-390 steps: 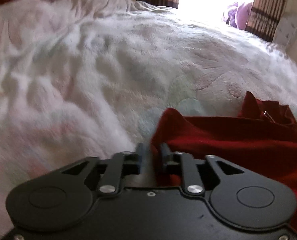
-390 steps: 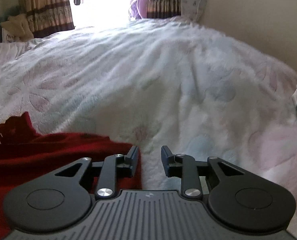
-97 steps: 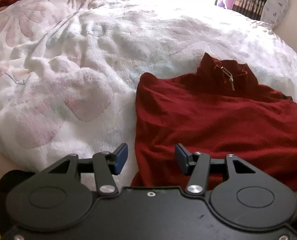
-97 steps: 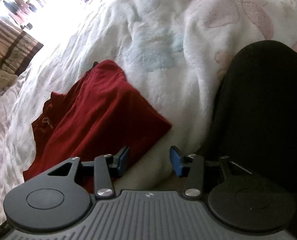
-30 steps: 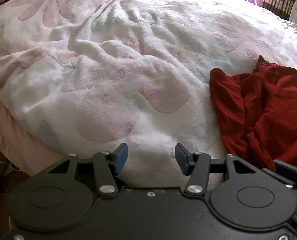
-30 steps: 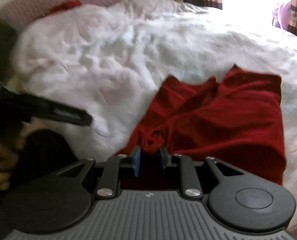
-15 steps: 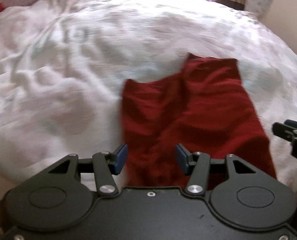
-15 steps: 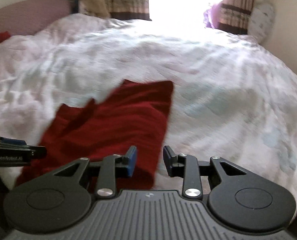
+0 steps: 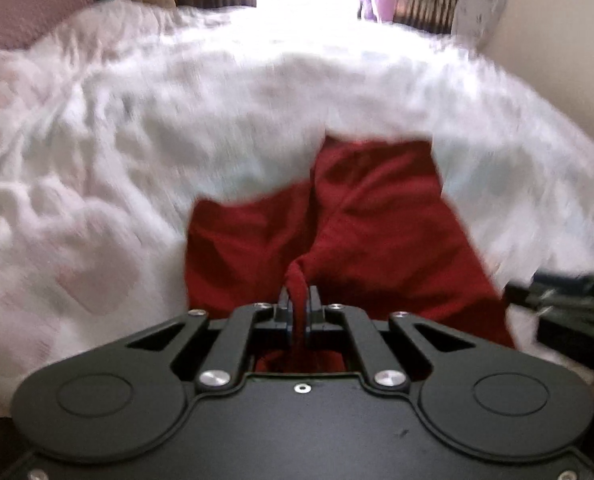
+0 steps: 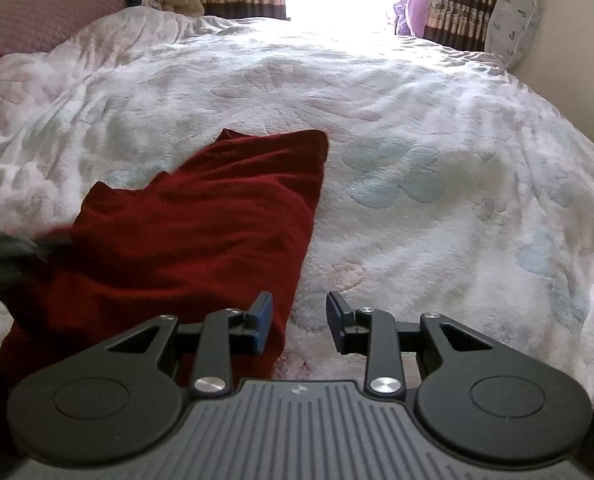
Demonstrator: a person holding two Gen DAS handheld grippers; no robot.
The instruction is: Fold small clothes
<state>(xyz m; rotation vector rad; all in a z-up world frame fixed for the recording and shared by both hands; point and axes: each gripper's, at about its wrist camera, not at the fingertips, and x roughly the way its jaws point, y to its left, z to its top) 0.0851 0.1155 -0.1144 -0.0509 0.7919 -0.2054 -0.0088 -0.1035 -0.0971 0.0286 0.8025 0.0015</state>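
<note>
Two grippers in play; left gripper [image 9: 297, 300] is clenched on a bunched ridge of the red garment [image 9: 361, 216], cloth pinched up between its jaws and running back toward the tool body; right gripper [image 10: 299, 320] is released, jaws apart, nothing between them, its left finger [image 10: 261, 322] over the garment's near right edge, its right finger over bare blanket. Garment lies on the white floral blanket [image 10: 437, 168] just ahead of both tools, already narrowed to a long strip running away from them, far end toward the window; in right wrist view it sits ahead and to the left of the jaws, w/ the left tool a dark blur at the far left edge. Step in hand, as I judge it: the end-over-end fold, w/ only the left side of the near hem secured. Next move prob. calls for the right gripper to shift slightly left and close on the near right corner, then both lift together and carry the hem forward to the far end, kept level so the strip doesn't skew; blanket is plush, so a low pinch risks catching pile w/ the cloth. Writing: none legible in either view; left wrist view is motion-blurred, no labels or brand marks made out.
</note>
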